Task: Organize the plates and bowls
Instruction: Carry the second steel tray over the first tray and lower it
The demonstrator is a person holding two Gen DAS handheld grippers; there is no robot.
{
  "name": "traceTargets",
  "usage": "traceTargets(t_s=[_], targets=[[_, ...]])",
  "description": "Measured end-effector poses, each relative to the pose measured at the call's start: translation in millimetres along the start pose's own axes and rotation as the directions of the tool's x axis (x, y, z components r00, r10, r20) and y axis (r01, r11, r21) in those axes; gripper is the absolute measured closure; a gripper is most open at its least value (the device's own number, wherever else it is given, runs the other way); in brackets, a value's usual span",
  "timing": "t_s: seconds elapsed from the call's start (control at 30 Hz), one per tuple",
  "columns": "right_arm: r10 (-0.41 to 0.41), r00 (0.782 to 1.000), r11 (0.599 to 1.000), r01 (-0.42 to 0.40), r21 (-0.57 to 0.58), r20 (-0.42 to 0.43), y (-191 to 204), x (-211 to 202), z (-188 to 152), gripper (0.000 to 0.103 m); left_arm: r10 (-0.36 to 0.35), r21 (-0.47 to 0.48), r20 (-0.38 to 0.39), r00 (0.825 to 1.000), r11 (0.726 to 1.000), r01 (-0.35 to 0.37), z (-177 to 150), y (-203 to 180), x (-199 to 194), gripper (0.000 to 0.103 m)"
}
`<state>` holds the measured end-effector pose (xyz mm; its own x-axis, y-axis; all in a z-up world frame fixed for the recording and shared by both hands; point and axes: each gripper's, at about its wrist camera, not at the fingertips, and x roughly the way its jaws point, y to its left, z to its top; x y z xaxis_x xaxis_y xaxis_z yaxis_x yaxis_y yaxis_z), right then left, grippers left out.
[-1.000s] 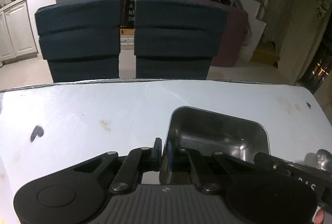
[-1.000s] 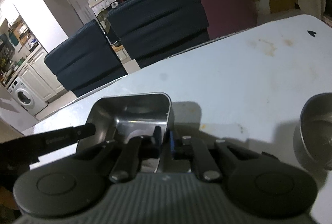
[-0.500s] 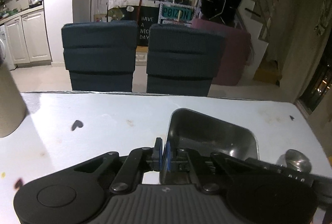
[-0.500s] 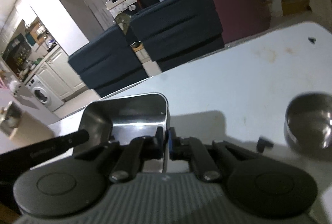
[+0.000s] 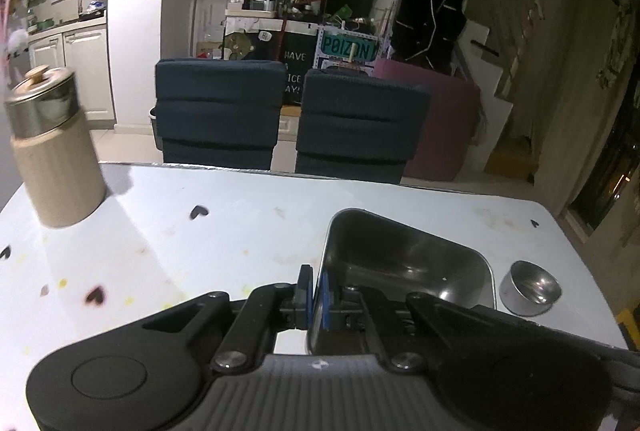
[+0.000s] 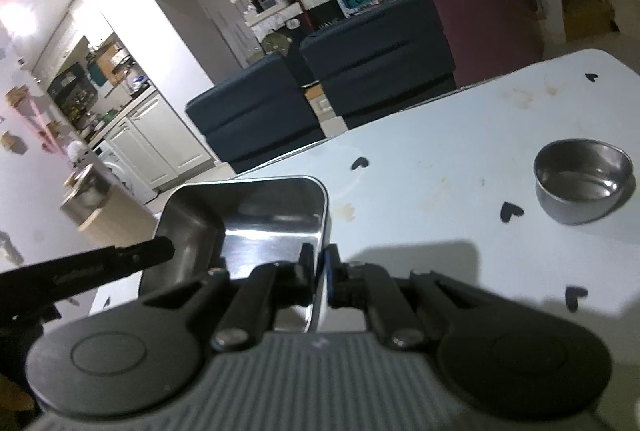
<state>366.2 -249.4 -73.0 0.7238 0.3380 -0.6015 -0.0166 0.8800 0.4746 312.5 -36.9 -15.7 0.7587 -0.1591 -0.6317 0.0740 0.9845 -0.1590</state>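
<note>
A rectangular steel tray [image 5: 404, 263] is held above the table [image 5: 224, 231], long axis left-right, clamped at opposite walls by left gripper [image 5: 316, 297] and right gripper [image 6: 320, 277]. A small steel bowl [image 6: 584, 187] is seen nearby.

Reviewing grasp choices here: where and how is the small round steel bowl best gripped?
Grip the small round steel bowl by its thin upright rim, one finger inside, one outside, coming from above. It stands upright and open on the table, apart from the rectangular tray; its round wall looks too wide to span.

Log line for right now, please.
left gripper: shut on tray | right gripper: shut on tray | small bowl: on table, apart
</note>
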Motion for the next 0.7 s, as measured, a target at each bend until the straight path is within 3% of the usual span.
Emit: traceTargets(t_s=[0.37, 0.7], targets=[[0.066, 0.998, 0.996, -0.066, -0.053, 0.004, 31.4, -22.1, -32.5, 0.096, 0.020, -0.036, 0.036, 0.999, 0.999, -0.019, -45.6, 39.1, -65.4, 0.100], [0.109, 0.992, 0.983, -0.118, -0.139, -0.070, 76.4, -15.3, -62.7, 0.095, 0.120, -0.035, 0.040, 0.992, 0.992, -0.119, -78.9, 85.5, -93.8, 0.100]])
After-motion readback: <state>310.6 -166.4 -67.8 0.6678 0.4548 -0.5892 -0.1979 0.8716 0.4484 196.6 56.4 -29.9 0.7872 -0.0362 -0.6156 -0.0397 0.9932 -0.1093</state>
